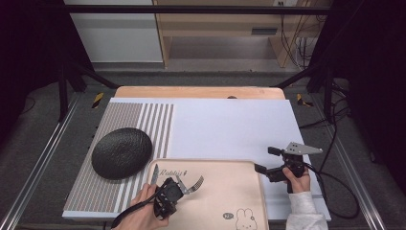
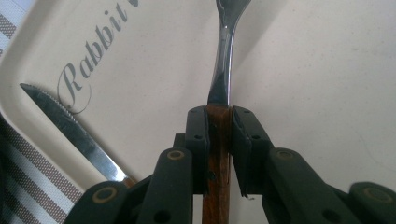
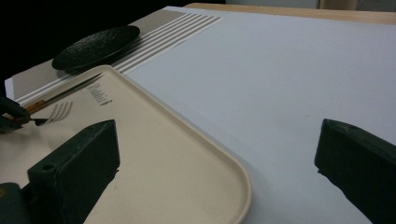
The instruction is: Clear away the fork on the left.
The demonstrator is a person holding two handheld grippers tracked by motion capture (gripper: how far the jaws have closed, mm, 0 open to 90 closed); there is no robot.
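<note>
A fork with a wooden handle [image 2: 218, 158] is clamped between the black jaws of my left gripper [image 2: 219, 115]. Its tines [image 1: 194, 184] hang over the beige rabbit tray [image 1: 230, 191]. In the high view the left gripper [image 1: 177, 187] sits above the tray's near left part. A wood-handled knife [image 1: 154, 175] lies along the tray's left rim, its serrated blade [image 2: 65, 121] beside the "Rabbit" lettering. My right gripper [image 1: 264, 159] hovers just right of the tray over the white mat, jaws wide apart and holding nothing. From the right gripper view, the fork [image 3: 58, 112] and knife [image 3: 65, 93] show far left.
A black textured plate [image 1: 122, 152] rests on the striped placemat [image 1: 119, 120] left of the tray, also visible as the plate [image 3: 95, 46]. The white mat [image 1: 230, 129] stretches behind and right of the tray. The table's wooden edge [image 1: 201, 92] runs along the far side.
</note>
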